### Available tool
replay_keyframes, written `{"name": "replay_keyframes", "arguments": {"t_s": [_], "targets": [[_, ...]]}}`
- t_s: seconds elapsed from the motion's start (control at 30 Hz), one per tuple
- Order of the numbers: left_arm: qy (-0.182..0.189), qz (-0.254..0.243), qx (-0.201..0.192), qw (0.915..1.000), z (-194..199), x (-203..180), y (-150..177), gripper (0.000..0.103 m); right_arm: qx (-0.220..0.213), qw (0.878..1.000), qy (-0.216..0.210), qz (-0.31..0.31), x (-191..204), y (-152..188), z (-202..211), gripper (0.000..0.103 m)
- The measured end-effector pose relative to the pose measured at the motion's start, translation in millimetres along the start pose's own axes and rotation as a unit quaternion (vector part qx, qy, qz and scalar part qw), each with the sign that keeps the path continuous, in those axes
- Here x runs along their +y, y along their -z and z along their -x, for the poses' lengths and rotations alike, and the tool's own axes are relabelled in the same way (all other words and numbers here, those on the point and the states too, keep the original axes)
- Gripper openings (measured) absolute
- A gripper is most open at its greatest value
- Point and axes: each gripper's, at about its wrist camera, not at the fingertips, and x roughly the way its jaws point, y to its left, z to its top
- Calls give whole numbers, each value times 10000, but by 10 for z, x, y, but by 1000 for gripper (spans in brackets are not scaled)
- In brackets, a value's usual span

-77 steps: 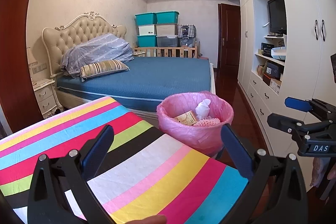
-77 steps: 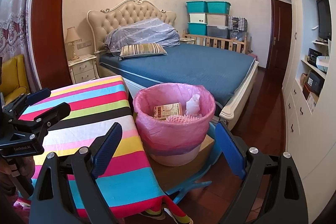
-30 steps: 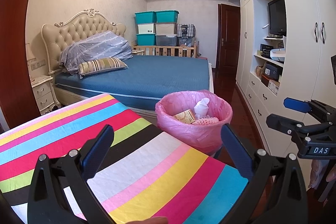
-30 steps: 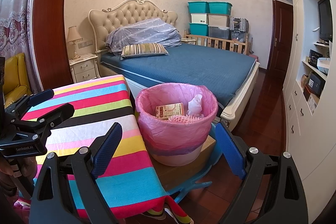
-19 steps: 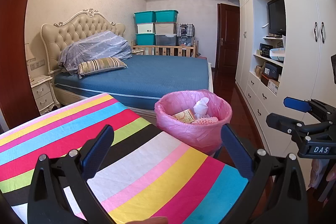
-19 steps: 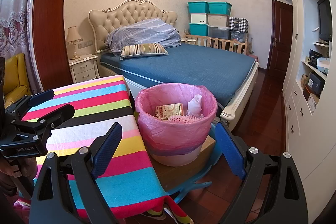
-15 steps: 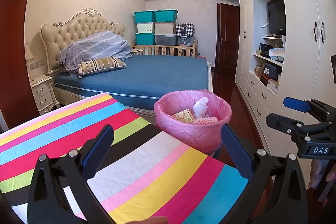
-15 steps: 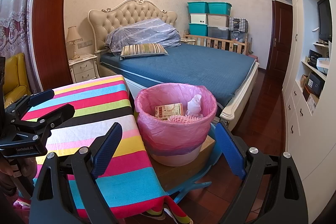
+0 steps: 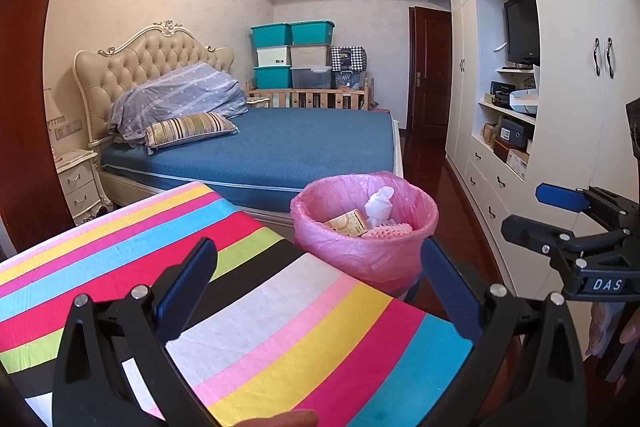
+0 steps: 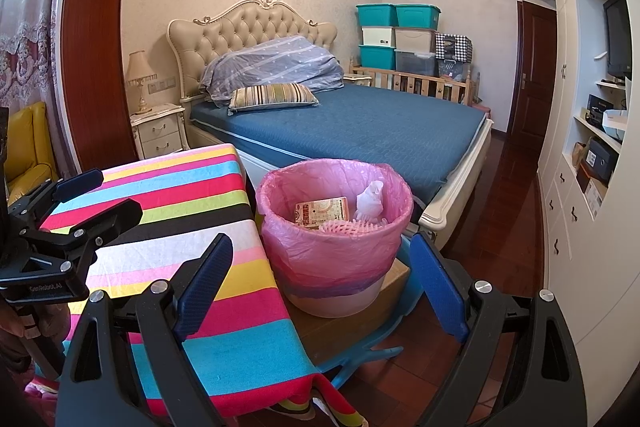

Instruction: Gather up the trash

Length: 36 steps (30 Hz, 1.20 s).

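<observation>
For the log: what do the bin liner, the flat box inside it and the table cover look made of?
Bin liner: thin pink plastic film, translucent and crinkled, folded over the rim.
Flat box: looks like printed cardboard, matte, with straight edges and flat faces.
Table cover: woven or fleecy cloth, matte, striped, draping over the table edge; the exact fibre cannot be told.

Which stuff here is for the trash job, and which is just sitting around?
For the job:
pink-lined bin
small carton
white crumpled tissue
pink foam net

Just around:
striped tablecloth
bed
storage boxes
</observation>
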Motion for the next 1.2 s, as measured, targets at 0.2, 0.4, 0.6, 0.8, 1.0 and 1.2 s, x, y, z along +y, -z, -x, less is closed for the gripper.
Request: {"name": "replay_keyframes", "arguments": {"t_s": [0.2,0.4,0.6,0.8,1.0,1.2], "targets": [[1,-27,-15,10000,5,-3,-2,99,-1,10000,-7,4,-3,1,-2,85],[11,-9,-23,10000,19,15,3,99,2,10000,-3,1,-4,3,-2,85],[-17,13,-19,10000,11,18,-2,99,-2,10000,-7,-1,-7,5,-3,85],[-43,-33,-13,10000,-3,24,-12,99,7,10000,-6,-4,-8,3,-2,85],[80,-3,-3,10000,-41,36,-20,99,18,10000,-7,5,-1,4,-1,85],[151,-27,-32,9999,-45,19,-11,98,10,10000,1,-7,-1,6,2,85]]}}
